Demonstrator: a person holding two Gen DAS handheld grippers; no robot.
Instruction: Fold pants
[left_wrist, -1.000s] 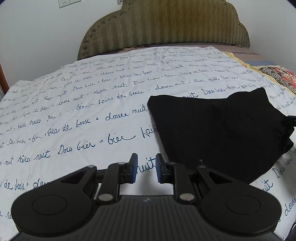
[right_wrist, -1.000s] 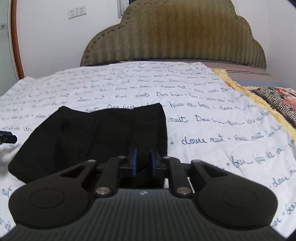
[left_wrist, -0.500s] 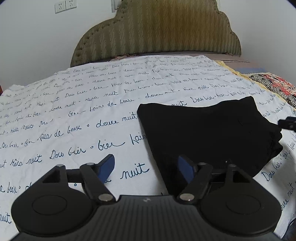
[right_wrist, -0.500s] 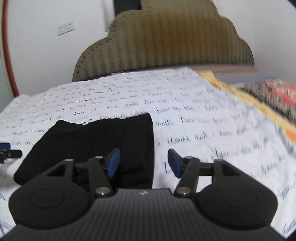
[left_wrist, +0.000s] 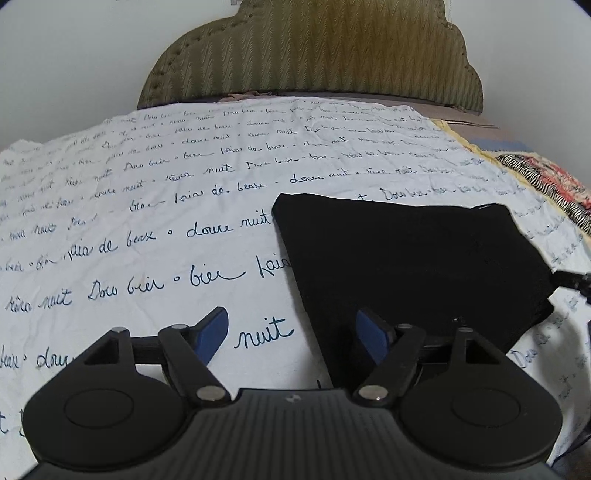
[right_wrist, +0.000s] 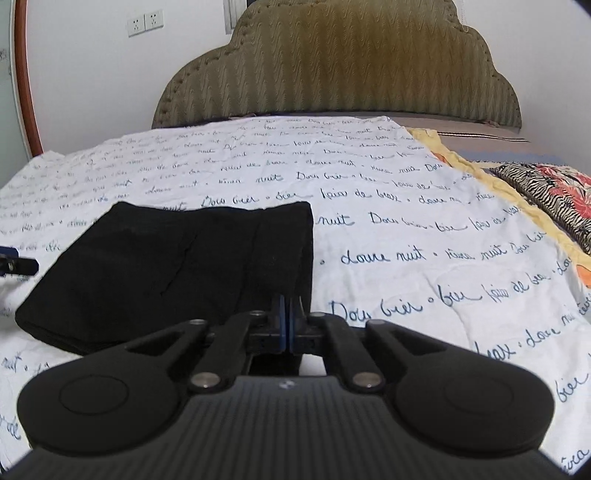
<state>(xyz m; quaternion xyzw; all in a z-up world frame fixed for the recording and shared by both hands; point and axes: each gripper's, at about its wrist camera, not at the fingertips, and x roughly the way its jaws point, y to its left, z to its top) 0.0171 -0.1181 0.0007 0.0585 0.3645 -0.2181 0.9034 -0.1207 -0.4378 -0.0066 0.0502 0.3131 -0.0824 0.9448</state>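
The black pants (left_wrist: 406, 258) lie folded into a compact rectangle on the white bedsheet with blue script (left_wrist: 147, 229). My left gripper (left_wrist: 291, 321) is open at the near left corner of the pants: its right pad hovers over the black cloth and its left pad over the sheet, with nothing pinched. In the right wrist view, my right gripper (right_wrist: 286, 306) is shut, pads together, above the near right corner of the pants (right_wrist: 184, 258). No cloth shows between its pads. A tip of each gripper shows at the edge of the other's view.
An olive padded headboard (right_wrist: 332, 74) and a white wall with sockets (right_wrist: 146, 22) stand behind the bed. A zebra and floral cover (right_wrist: 554, 192) with a yellow edge lies on the right side. White sheet extends around the pants on every side.
My left gripper's jaws went from nearly shut to wide open. My right gripper's jaws opened half a second ago and have shut again. The pants have not moved.
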